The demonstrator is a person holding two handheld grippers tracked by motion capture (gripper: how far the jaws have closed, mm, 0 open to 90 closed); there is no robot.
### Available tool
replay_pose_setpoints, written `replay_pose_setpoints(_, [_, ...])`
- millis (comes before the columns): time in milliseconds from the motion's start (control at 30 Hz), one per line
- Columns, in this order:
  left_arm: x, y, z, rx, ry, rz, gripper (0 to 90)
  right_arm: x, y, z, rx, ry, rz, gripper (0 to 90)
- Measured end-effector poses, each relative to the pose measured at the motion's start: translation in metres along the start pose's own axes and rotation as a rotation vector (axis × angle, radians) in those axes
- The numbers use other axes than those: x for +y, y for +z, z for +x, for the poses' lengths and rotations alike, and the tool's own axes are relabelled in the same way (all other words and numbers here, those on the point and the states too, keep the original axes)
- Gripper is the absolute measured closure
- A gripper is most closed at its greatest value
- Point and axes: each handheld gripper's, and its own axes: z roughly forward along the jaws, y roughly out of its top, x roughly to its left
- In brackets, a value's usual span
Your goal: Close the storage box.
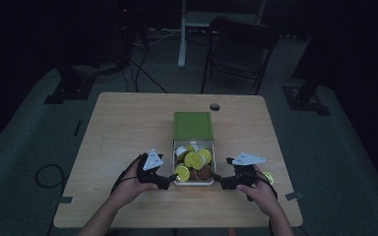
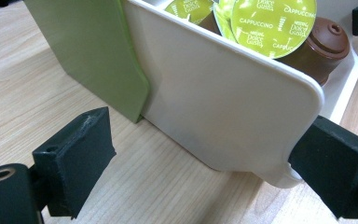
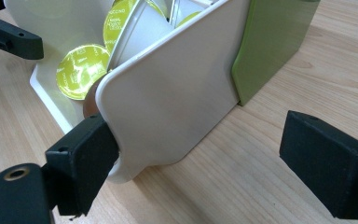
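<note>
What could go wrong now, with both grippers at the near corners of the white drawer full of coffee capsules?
The left gripper and right gripper stand open, each with one jaw against a corner of the white drawer; an uneven push could skew it in the green sleeve and jam it. The capsules are heaped to the rim, so a jolt might spill one or catch it on the sleeve.

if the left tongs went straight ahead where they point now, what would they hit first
Likely the white drawer's side wall: it lies between the open left tongs, whose one pad sits at its front corner. The green sleeve stands farther back.
</note>
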Motion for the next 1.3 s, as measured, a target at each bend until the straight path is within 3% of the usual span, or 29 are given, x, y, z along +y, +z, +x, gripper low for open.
replay_pose_setpoints(133, [0.0,0.0,0.0,0.005,-0.001,0.003,8.8,-0.001,0.001,-0.002,0.008,0.025,-0.001,11.4])
replay_pose_setpoints(567, [0.004,0.004,0.006,0.013,0.006,0.005,8.8,0.004,0.005,-0.004,-0.008,-0.003,0.005,11.4])
replay_pose_setpoints(1300, [0.009,0.01,0.014,0.023,0.003,0.015,8.8,0.009,0.012,-0.013,-0.022,0.024,0.005,11.4])
